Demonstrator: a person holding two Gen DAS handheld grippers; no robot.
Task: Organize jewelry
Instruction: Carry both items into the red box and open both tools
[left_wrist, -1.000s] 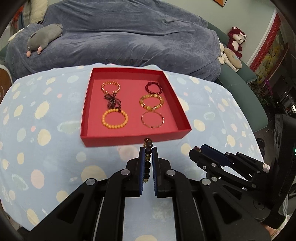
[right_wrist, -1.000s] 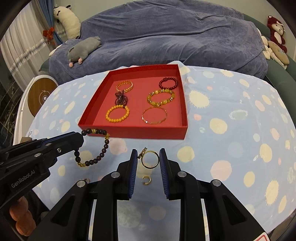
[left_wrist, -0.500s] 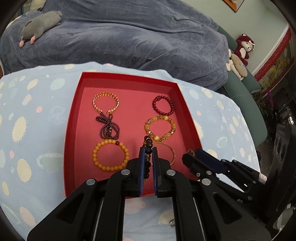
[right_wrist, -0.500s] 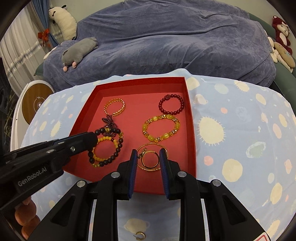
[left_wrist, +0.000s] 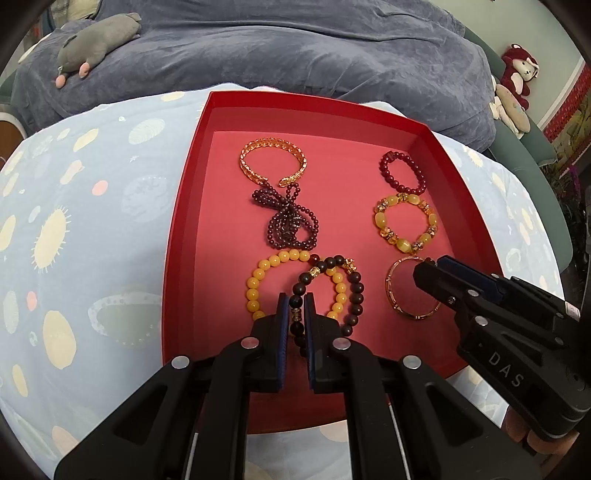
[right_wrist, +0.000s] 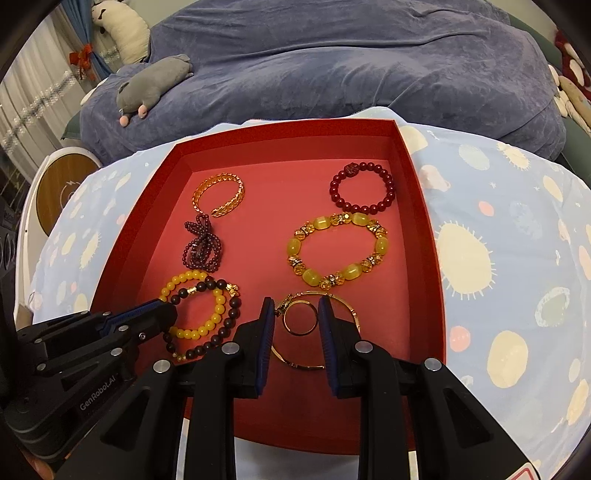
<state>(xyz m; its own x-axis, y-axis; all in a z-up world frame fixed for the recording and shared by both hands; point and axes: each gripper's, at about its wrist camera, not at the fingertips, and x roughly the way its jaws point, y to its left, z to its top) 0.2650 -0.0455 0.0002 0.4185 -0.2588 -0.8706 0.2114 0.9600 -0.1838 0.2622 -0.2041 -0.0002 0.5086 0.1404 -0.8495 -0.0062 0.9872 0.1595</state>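
**Two pieces held over the red tray**

A dark beaded bracelet (left_wrist: 352, 291) is pinched in the left gripper (left_wrist: 296, 310), draped over the yellow bead bracelet (left_wrist: 258, 284) inside the red tray (left_wrist: 184, 206). A gold ring (right_wrist: 300, 318) is clamped by the right gripper (right_wrist: 297, 317), above a thin gold bangle (right_wrist: 291, 360) on the tray floor.

I count 1 red tray (left_wrist: 184, 236) on the desk. Beaded bracelets: 5, incl. the dark one (left_wrist: 354, 291) in my left hand-held gripper (left_wrist: 296, 310). Gold bangles: 2. Gold ring (right_wrist: 301, 319): 1, in my right hand-held gripper (right_wrist: 297, 317). Grippers: 2. Grey plush (right_wrist: 155, 86) on the sofa: 1.
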